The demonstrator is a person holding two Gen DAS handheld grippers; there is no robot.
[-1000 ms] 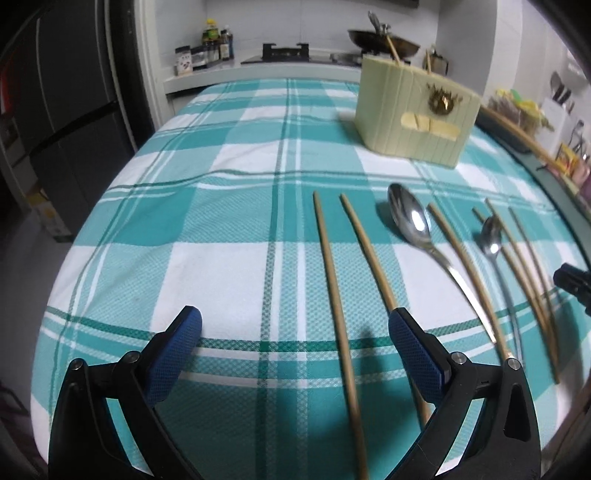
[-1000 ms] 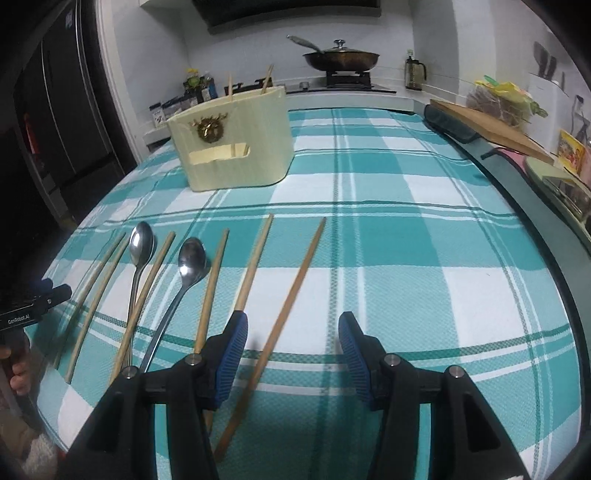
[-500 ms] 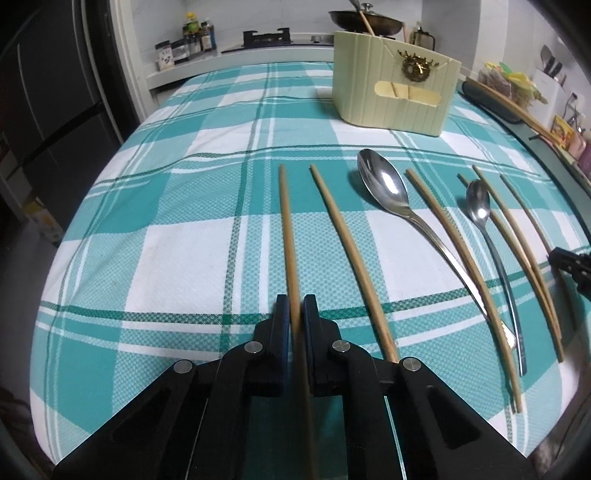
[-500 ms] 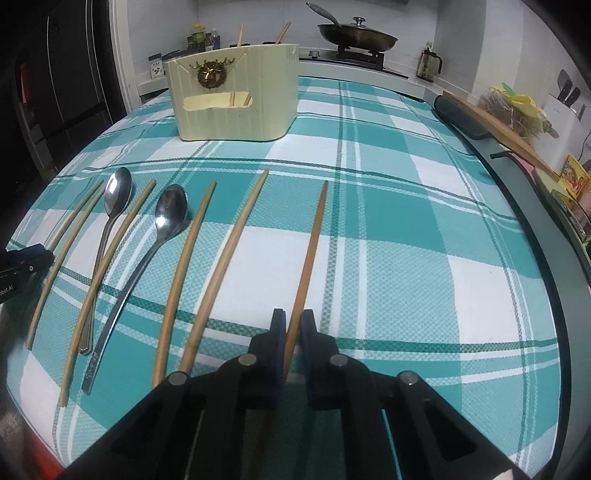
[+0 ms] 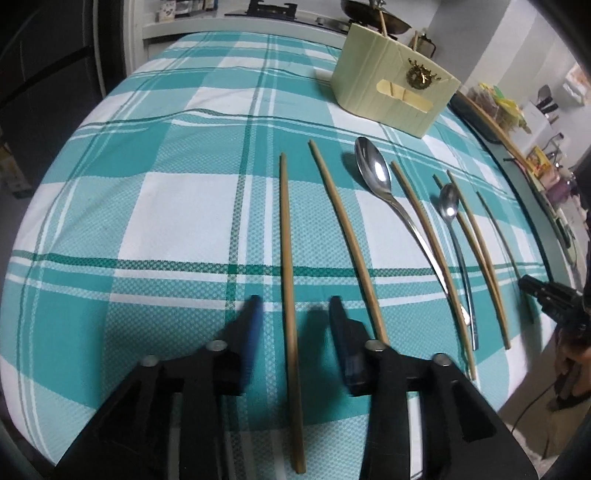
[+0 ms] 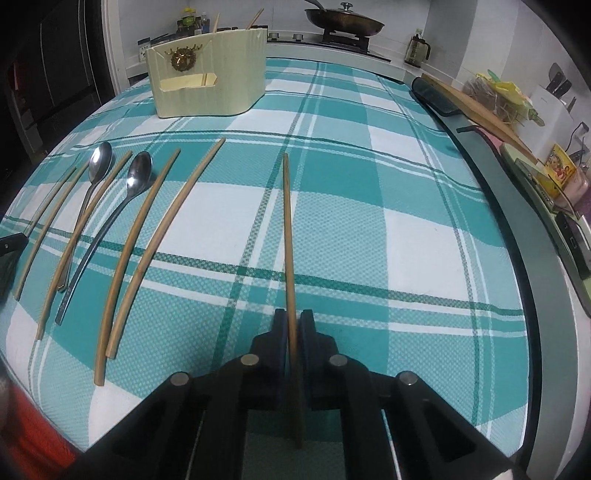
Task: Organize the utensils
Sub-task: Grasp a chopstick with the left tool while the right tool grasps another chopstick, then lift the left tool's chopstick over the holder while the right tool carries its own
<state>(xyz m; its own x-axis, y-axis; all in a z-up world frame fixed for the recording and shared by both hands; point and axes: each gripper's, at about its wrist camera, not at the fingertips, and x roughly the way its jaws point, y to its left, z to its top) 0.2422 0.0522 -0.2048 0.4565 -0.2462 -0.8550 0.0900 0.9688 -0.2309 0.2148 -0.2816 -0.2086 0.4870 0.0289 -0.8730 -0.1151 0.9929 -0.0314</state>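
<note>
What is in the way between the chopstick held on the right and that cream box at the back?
Nothing visible. The right gripper has its jaws shut on a chopstick, and only bare checked tablecloth lies between it and the cream utensil holder. The spoons and other chopsticks lie off to the left.

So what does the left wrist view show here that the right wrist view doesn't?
Only the left wrist view shows the left gripper, open and straddling a chopstick on the tablecloth. Only the right wrist view shows the right gripper shut on its own chopstick, plus the lidded pan. Both show the cream utensil holder, two spoons and the row of loose chopsticks.
</note>
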